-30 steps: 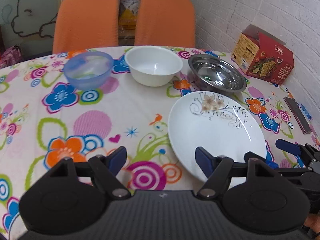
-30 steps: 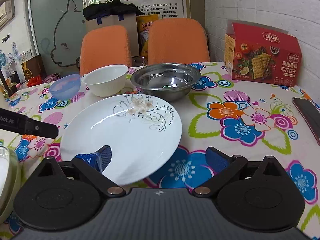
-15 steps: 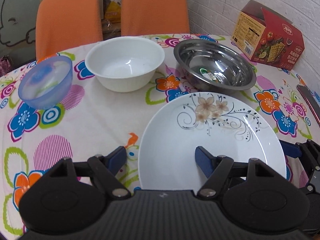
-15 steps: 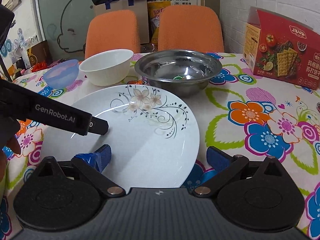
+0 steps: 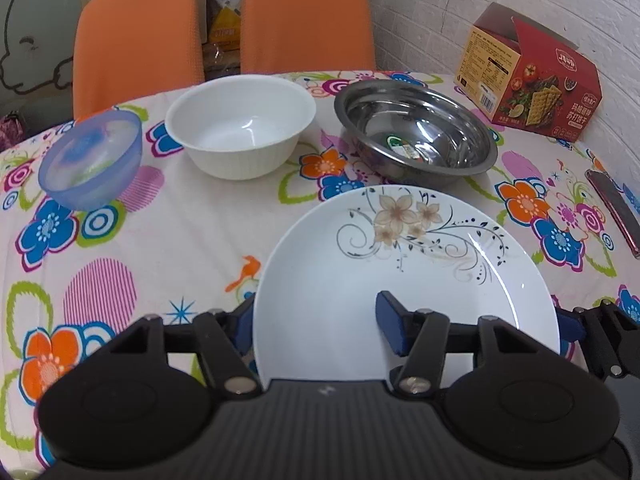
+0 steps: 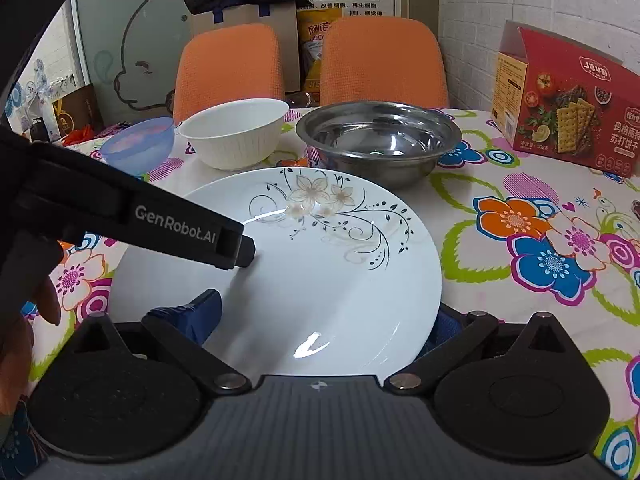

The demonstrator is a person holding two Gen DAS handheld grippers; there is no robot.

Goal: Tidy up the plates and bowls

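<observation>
Beyond the plate (image 5: 408, 280), from ten to one o'clock, stand a blue bowl (image 5: 90, 158), a white bowl (image 5: 240, 124) and a steel bowl (image 5: 416, 132), with a cracker box (image 5: 528, 76) at two. The white, flower-printed plate lies on the tablecloth (image 5: 160, 220), its near rim between the spread fingers of both the left gripper (image 5: 316, 324) and the right gripper (image 6: 320, 320), one finger above it and one below.

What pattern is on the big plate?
White plate with beige flowers and black swirling vines; clearest in the right wrist view.

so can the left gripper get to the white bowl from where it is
Probably yes. The left gripper sits open astride the plate's near edge, and the white bowl lies ahead across bare tablecloth. It would need to lift clear of the plate first.
</observation>
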